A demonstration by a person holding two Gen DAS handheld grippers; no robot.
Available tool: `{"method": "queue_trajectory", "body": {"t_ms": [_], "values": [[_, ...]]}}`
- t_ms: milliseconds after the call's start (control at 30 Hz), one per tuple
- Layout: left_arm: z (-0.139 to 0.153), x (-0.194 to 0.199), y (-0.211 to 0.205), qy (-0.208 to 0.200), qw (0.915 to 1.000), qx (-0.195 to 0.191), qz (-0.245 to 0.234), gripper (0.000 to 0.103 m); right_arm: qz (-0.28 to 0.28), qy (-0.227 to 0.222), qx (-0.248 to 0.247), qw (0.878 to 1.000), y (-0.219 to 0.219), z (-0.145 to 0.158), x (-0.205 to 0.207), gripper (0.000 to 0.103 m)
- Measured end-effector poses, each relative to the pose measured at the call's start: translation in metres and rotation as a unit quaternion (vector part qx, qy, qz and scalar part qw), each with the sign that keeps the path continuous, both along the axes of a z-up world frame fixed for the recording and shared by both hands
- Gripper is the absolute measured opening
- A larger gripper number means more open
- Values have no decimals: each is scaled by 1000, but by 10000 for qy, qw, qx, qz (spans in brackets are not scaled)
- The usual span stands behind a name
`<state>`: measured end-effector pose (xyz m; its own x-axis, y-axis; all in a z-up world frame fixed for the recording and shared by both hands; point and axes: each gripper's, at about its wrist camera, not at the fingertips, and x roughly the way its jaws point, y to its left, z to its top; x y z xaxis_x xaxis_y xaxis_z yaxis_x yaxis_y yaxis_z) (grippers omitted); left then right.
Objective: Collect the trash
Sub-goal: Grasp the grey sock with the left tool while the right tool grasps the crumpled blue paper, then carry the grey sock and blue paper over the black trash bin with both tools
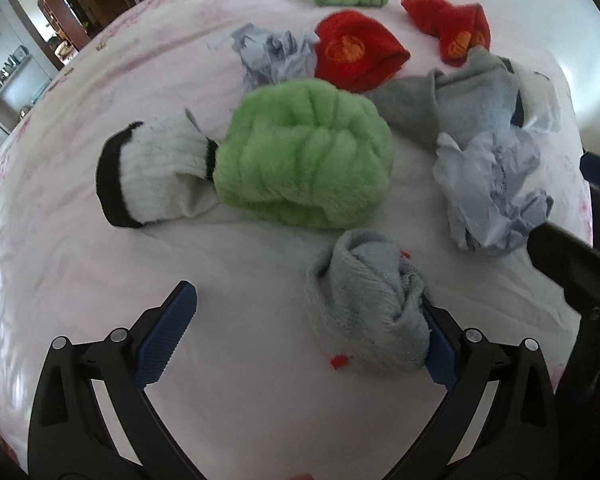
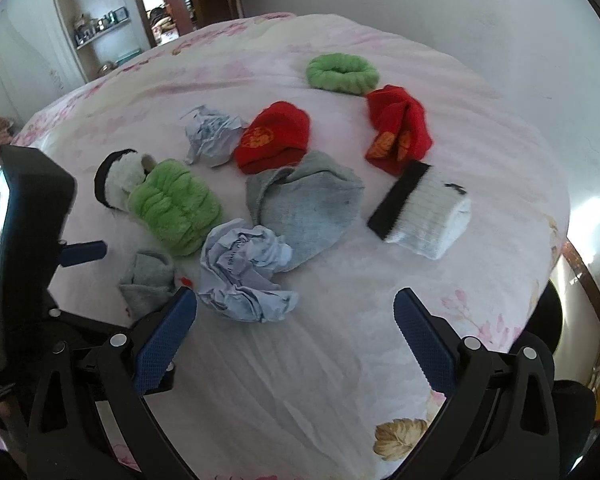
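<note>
Two crumpled balls of pale blue paper lie among rolled socks on a bed. The nearer paper ball [image 2: 244, 272] sits just ahead of my right gripper [image 2: 296, 292], close to its left finger; the jaws stand open with nothing between them. The farther paper ball [image 2: 212, 136] lies beside a red sock [image 2: 276, 140]. My left gripper [image 1: 305, 294] is open over a small rolled grey sock [image 1: 368, 300], which touches the right pad while the left pad stands well apart. In the left wrist view the nearer paper ball [image 1: 492, 192] lies to the right and the farther paper ball [image 1: 276, 56] behind.
A fluffy green sock [image 1: 304, 160] and a white sock with a black cuff [image 1: 152, 176] lie ahead of the left gripper. A flat grey sock [image 2: 308, 208], a second red sock [image 2: 400, 132], a green ring-shaped sock [image 2: 340, 72] and another white sock [image 2: 424, 216] lie farther off. The bed edge [image 2: 556, 248] drops at the right.
</note>
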<state>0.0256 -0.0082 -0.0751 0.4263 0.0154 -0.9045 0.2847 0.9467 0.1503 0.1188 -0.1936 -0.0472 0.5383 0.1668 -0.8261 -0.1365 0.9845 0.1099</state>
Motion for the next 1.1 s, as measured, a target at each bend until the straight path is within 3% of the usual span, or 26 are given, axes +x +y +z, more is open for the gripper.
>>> {"method": "queue_trajectory", "body": {"t_ms": [67,100,367,433,500,633,700,1100], "values": [[6,-3,5,-20,9998,-200,-36,38,24,108,10,9999,1,-5,6,95],[7,-3,9,136,9989,-446,-27,30,37,172,25,9998,2,-8,8,95],[7,-2,19,223,9981,-563,67,37,270,707,118,9971,15,-33,27,93],[7,-1,20,232,9982,-547,80,38,338,641,63,9974,20,-33,28,90],[7,-1,21,251,9982,-536,79,38,567,551,-108,9968,30,-33,29,75],[8,0,19,254,9985,-469,111,34,892,459,-155,9948,41,-34,33,57],[10,0,15,229,9989,-393,121,32,1120,491,18,9925,41,-33,33,31],[37,-32,8,292,9985,-333,308,31,1583,679,547,9835,-10,2,-12,32]]}}
